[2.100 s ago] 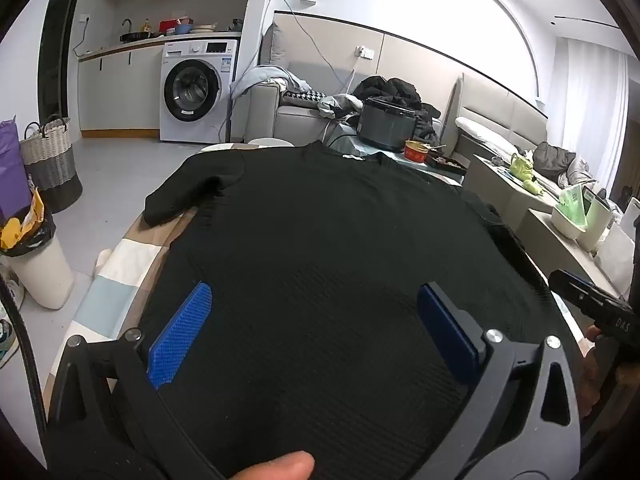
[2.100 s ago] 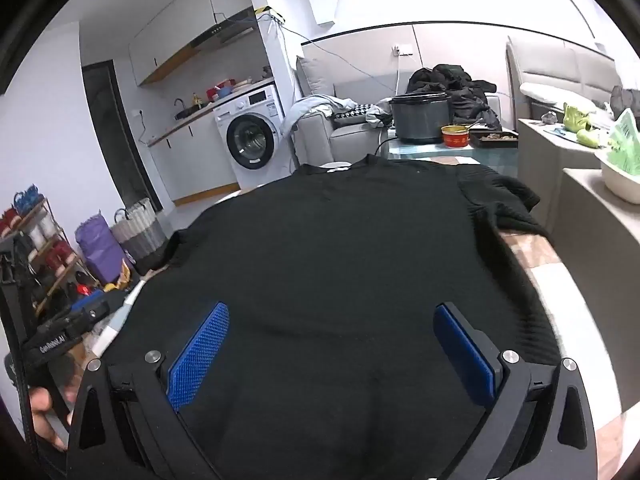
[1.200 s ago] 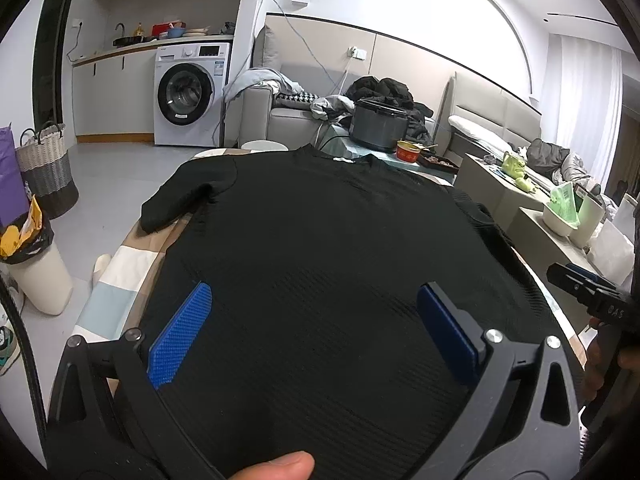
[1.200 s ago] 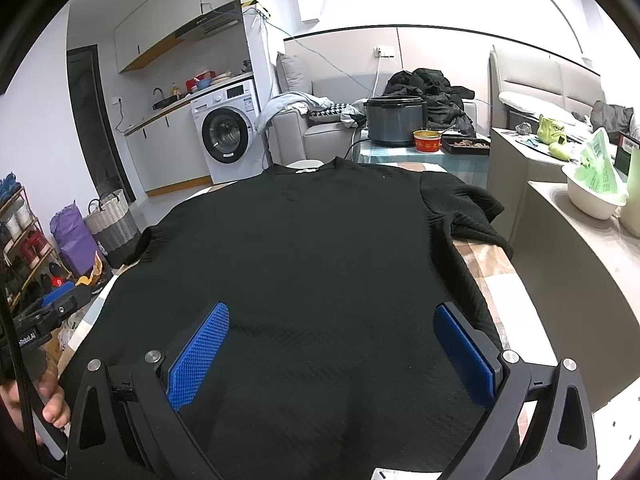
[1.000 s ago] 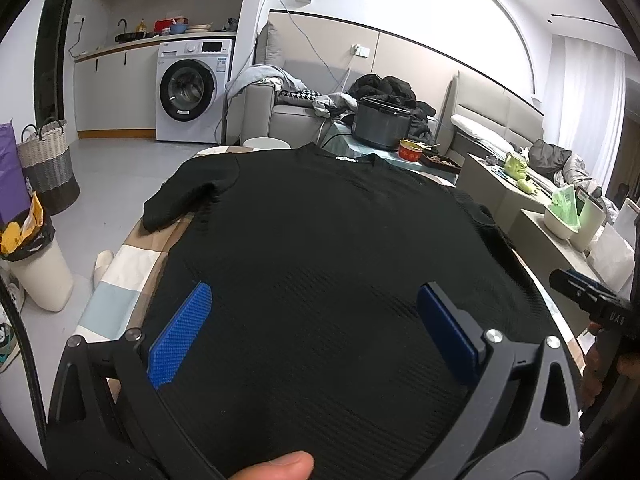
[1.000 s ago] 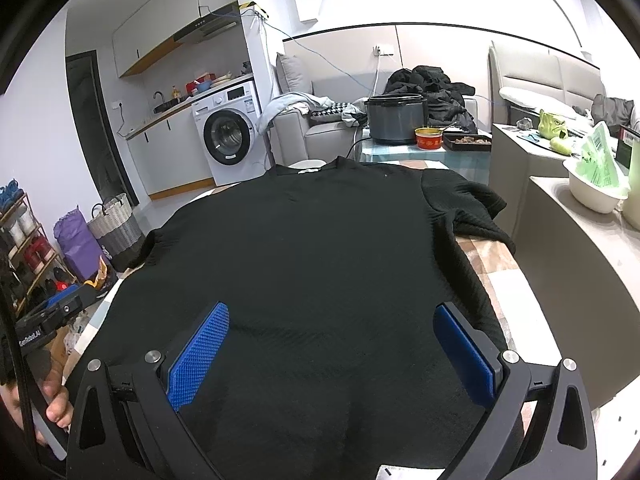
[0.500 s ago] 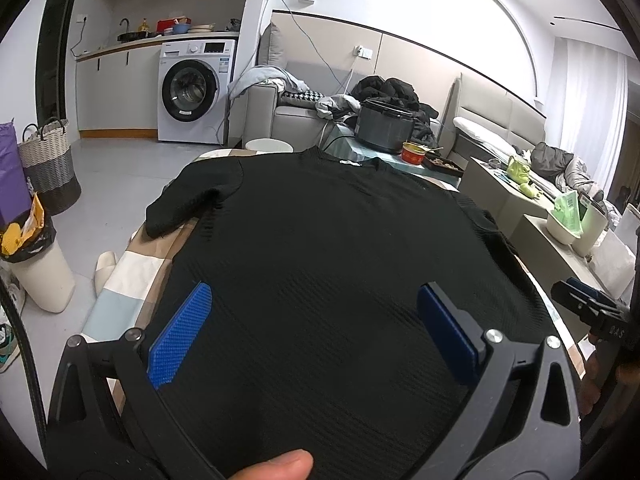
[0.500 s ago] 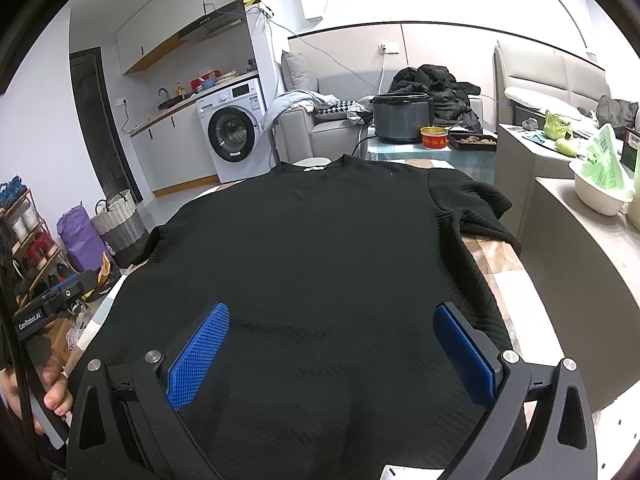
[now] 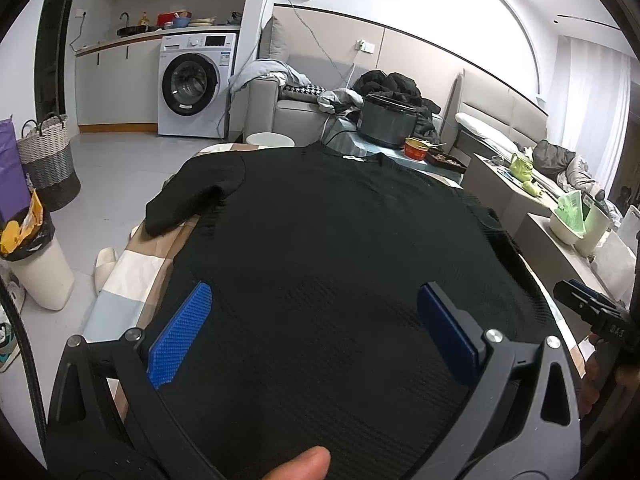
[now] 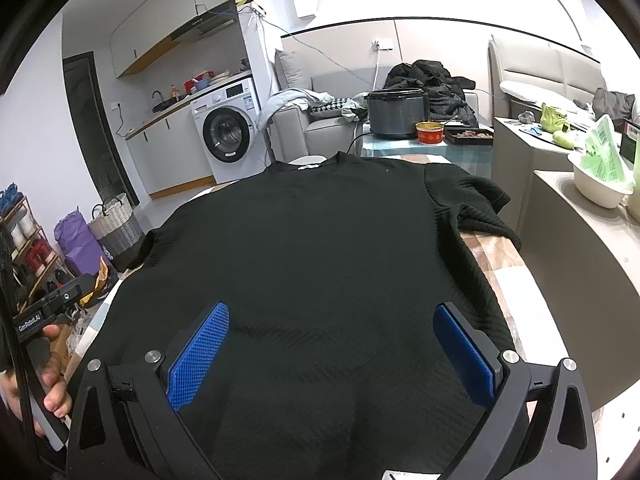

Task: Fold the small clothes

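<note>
wrist views: low, close, forward; shared: black sweater (image 9: 328, 248), washing machine (image 10: 228, 132)

Place: a lived-in home, open-plan.
Kitchen, upper left: washing machine (image 9: 195, 90) under a counter (image 9: 156, 36) with sink.
Lounge, upper centre: sofa (image 10: 320, 130), clothes heaped.

The counter (image 9: 132, 280) wears a cloth of tan, white and pale blue blocks. A black shirt (image 9: 340, 248) lies flat on it and covers most of the top, collar toward twelve o'clock, one short sleeve (image 9: 180, 204) toward ten o'clock and the other sleeve (image 10: 472, 204) toward two o'clock.
</note>
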